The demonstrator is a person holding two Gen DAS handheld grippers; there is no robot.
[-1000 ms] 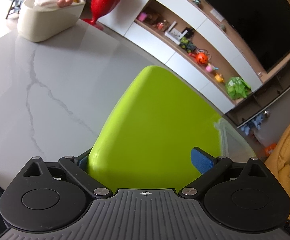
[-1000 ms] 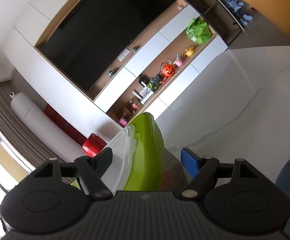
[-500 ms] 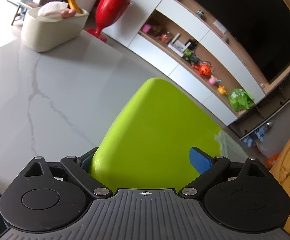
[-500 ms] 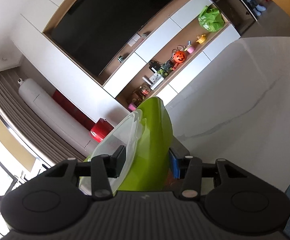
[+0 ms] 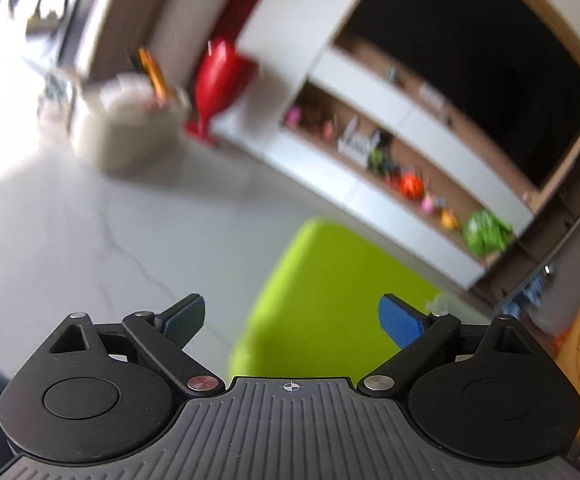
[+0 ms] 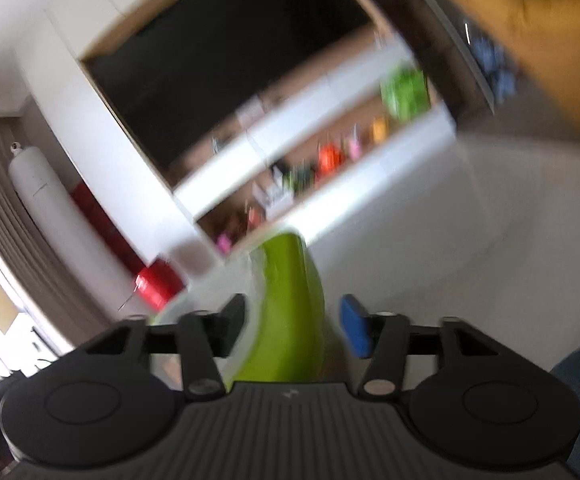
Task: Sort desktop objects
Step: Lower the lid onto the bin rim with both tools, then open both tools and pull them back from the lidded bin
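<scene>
While both views blur, left claw (image 5: 292, 318) spread, right claw (image 6: 294, 330) opening astride green lid (image 6: 290, 312), pads clear.

A red goblet-shaped vase (image 5: 220, 80) stands beyond the table's (image 5: 90, 232) far edge. Behind it a dark television (image 5: 478, 56) hangs above a wall shelf (image 5: 390, 160) holding small toys, an orange pumpkin (image 5: 410, 185) among them.
</scene>
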